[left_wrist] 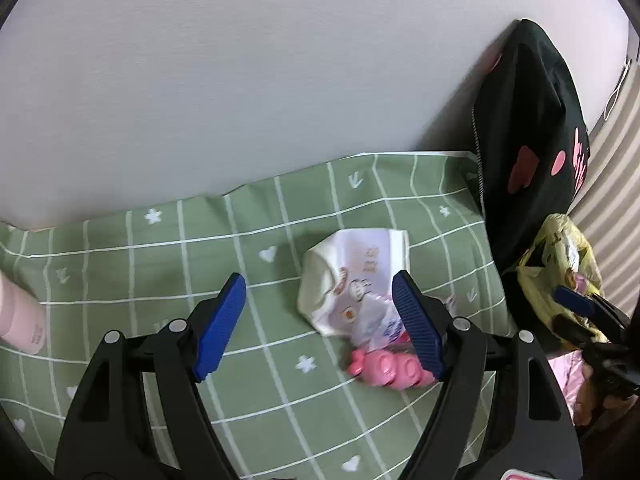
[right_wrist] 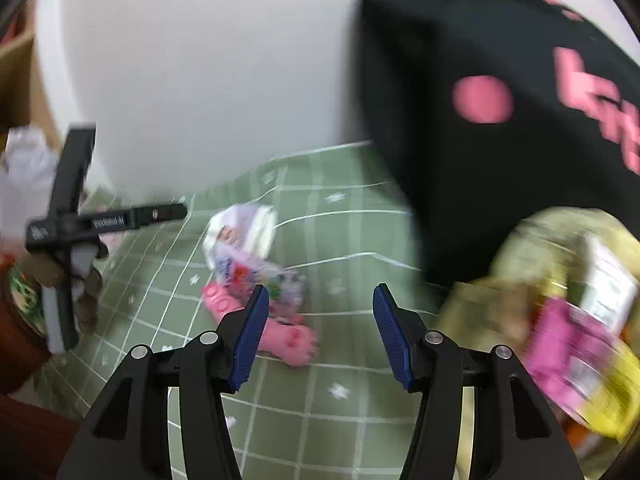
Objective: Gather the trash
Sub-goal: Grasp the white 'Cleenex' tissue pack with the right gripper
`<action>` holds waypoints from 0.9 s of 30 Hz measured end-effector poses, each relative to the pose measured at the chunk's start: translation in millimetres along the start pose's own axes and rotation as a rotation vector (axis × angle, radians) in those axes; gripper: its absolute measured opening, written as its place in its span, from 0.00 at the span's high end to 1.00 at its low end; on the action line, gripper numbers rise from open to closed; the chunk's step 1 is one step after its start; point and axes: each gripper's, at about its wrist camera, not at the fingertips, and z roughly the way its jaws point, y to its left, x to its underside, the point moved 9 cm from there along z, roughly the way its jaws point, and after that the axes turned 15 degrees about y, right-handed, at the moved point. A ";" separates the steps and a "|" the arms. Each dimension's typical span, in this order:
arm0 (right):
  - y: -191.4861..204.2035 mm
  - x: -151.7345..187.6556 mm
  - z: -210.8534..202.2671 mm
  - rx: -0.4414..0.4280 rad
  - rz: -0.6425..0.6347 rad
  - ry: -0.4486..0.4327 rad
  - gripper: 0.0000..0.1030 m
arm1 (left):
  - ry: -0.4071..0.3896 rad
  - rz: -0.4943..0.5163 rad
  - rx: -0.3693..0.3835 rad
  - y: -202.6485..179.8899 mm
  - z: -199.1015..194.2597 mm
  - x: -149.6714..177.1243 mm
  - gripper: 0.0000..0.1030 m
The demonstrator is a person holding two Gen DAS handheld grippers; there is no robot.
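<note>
On the green checked cloth (left_wrist: 160, 248) lies a crumpled white wrapper (left_wrist: 352, 272) with a colourful printed wrapper (left_wrist: 380, 320) and a pink plastic piece (left_wrist: 384, 372) just in front of it. My left gripper (left_wrist: 320, 320) hovers open over the cloth, and its right pad (left_wrist: 418, 328) overlaps the edge of this pile in the picture. In the blurred right wrist view my right gripper (right_wrist: 322, 332) is open and empty, with the white wrapper (right_wrist: 244, 232) and the pink piece (right_wrist: 284, 336) ahead to its left. A yellow-green plastic bag (right_wrist: 532, 264) with packets inside sits at the right.
A black bag with pink print (left_wrist: 528, 140) stands against the white wall (left_wrist: 240, 80), right of the cloth; it is also in the right wrist view (right_wrist: 500, 80). A pink object (left_wrist: 20, 320) lies at the cloth's left edge. A hand holds the black housing (right_wrist: 100, 220) of the left tool.
</note>
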 end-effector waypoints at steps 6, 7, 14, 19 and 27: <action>49.8 -19.6 55.3 0.003 -0.205 0.069 0.50 | 0.001 0.002 -0.044 12.8 -9.7 7.5 0.30; 54.2 -22.7 62.2 0.001 -0.225 0.075 0.50 | 0.000 0.003 -0.050 13.7 -11.8 9.2 0.30; 63.9 -25.0 119.0 -0.003 -0.308 0.221 0.53 | 0.001 0.002 -0.051 20.3 -18.7 14.1 0.30; 70.0 -7.8 127.6 -0.088 -0.271 0.286 0.81 | 0.015 -0.033 -0.024 33.6 -15.7 17.9 0.30; 48.1 2.2 80.6 -0.098 -0.059 0.178 0.93 | 0.053 -0.018 0.061 22.8 9.7 12.0 0.30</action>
